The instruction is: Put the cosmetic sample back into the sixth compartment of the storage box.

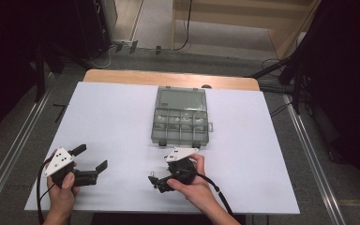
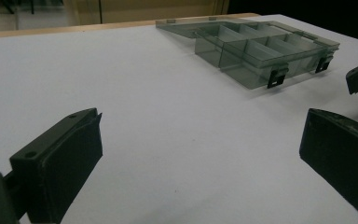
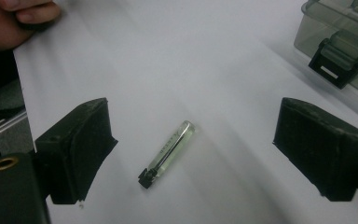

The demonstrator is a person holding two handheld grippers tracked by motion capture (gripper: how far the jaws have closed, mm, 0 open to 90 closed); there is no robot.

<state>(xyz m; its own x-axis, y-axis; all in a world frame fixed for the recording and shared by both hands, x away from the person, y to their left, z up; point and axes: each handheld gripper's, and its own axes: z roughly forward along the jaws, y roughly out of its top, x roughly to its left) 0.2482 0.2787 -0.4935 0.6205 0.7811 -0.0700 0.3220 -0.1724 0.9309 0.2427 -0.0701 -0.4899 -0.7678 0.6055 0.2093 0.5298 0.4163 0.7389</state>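
The right gripper (image 3: 193,149) is hanging low over the white table sheet (image 1: 122,122) with its jaws standing wide and nothing between the pads. A small clear glass vial (image 3: 170,151) with a black cap is lying flat on the sheet between the two jaws, a little nearer the left-hand jaw as that gripper's camera sees it, its capped end pointing back toward the gripper. The pads are not touching it.

The left gripper (image 1: 88,159) is also standing wide open and holding nothing, parked well off to the side of the vial.

Judging from this, the risk lies in the vial's shape: it is round and smooth, so it is likely to roll or skid if one pad reaches it before the other, and it is lying at a slant to the jaws, so a closing grip may twist it out. Glass may also crack under a hard squeeze.

The open grey plastic compartment box (image 1: 182,119) is sitting just beyond the right gripper, its black latches (image 3: 338,63) facing the jaws. Nothing is lying between the jaws and the vial.
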